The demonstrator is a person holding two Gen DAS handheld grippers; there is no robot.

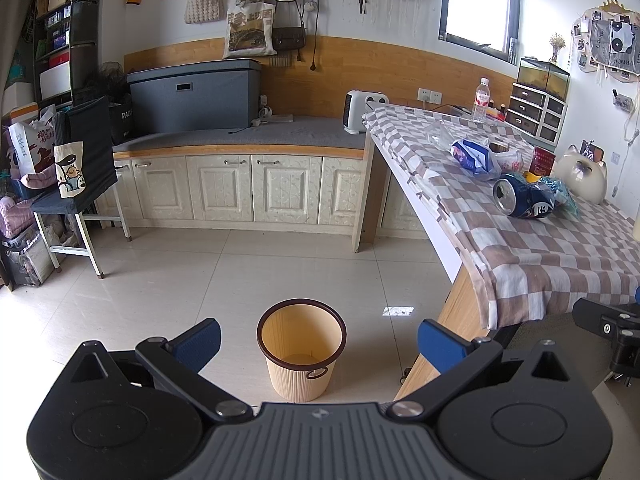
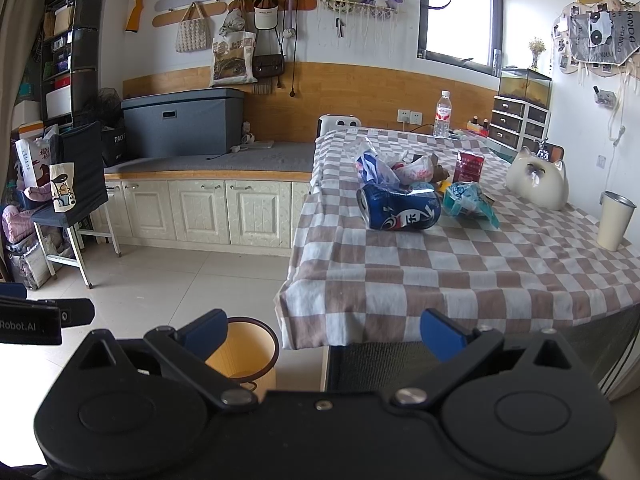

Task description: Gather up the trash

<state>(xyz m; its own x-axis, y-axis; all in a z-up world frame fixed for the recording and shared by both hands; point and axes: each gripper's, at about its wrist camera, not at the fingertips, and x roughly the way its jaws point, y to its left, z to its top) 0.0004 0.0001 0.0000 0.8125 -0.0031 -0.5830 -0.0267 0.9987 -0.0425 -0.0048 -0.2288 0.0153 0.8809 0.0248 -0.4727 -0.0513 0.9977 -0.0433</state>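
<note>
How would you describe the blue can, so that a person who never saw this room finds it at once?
Look at the table with the brown-and-white checked cloth. Near its front stands a small heap of wrappers and bags; the blue can lies on its side at the front of that heap. It is the only metal cylinder there, dented, with its open top facing the floor side.

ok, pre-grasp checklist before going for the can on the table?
1. Left gripper open, nothing held: ok.
2. Right gripper open, nothing held: ok.
3. Bin upright on the floor beside the table, looks empty: ok.
4. Blue can lying on its side on the checked cloth, dented, open end toward the table's edge: ok to grasp across the body.
5. Clearance round the can: not ok. The plastic bag and teal wrapper sit close behind it; contact cannot tell.
6. Liquid left in the can: cannot tell.
</note>
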